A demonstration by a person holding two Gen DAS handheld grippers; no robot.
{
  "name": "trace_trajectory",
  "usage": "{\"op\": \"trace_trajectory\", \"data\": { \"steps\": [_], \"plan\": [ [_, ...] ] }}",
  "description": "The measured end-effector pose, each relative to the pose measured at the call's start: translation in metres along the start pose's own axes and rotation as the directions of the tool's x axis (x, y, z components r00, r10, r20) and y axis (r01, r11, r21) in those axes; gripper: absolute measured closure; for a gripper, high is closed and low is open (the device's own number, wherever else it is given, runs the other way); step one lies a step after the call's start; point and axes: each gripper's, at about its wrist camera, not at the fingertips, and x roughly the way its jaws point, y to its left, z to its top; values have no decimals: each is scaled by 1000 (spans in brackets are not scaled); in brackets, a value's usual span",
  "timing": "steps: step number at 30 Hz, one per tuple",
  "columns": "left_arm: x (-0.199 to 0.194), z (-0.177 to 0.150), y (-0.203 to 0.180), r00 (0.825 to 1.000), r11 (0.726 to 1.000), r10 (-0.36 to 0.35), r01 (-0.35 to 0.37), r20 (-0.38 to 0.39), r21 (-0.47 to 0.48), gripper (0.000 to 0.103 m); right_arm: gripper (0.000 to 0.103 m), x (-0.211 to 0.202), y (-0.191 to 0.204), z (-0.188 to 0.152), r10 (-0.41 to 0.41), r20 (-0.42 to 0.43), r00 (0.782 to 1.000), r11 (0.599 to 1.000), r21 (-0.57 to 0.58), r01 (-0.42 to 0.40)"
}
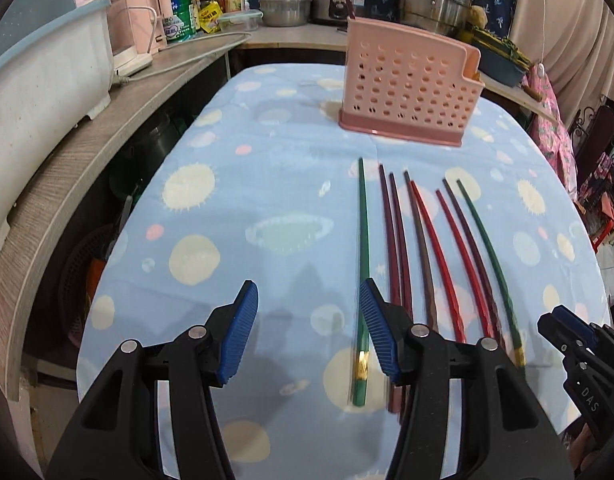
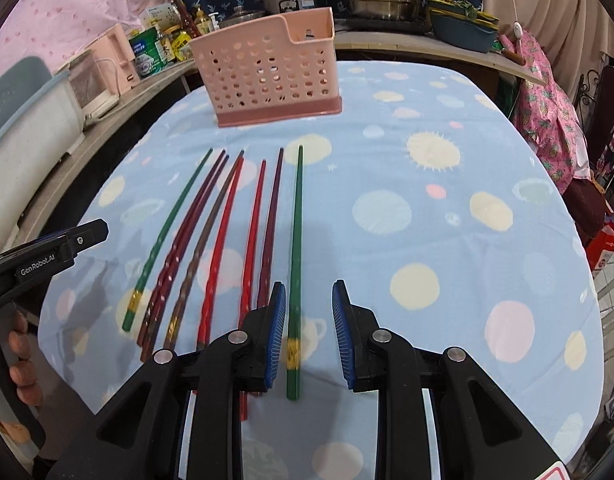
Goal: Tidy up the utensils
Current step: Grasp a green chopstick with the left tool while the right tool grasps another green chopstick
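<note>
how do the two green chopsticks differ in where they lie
The left green chopstick lies at the left end of the row, set apart from the dark red pair beside it; the right green chopstick lies at the right end, close beside a dark one. The left gripper has the left one near its right finger; the right gripper has the right one between its open fingers, untouched. Both have a gold band and point toward the pink holder.

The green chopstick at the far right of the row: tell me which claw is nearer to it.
Right. The right claw straddles that green chopstick, jaws open. The left claw sits at the row's opposite end, over the other green chopstick.
</note>
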Motion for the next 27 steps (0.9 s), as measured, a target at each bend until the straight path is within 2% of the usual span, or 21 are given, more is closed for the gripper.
{"op": "trace_trajectory", "data": {
  "steps": [16,27],
  "plan": [
    [7,-35,-12,998,999,-18,21,-67,43,52,79,2,5,-18,9,-32,999,1000,-13,-10],
    [15,-45,-17,995,998,-23,29,-99,54,52,80,8,9,-24,8,-51,999,1000,-19,-9]
  ]
}}
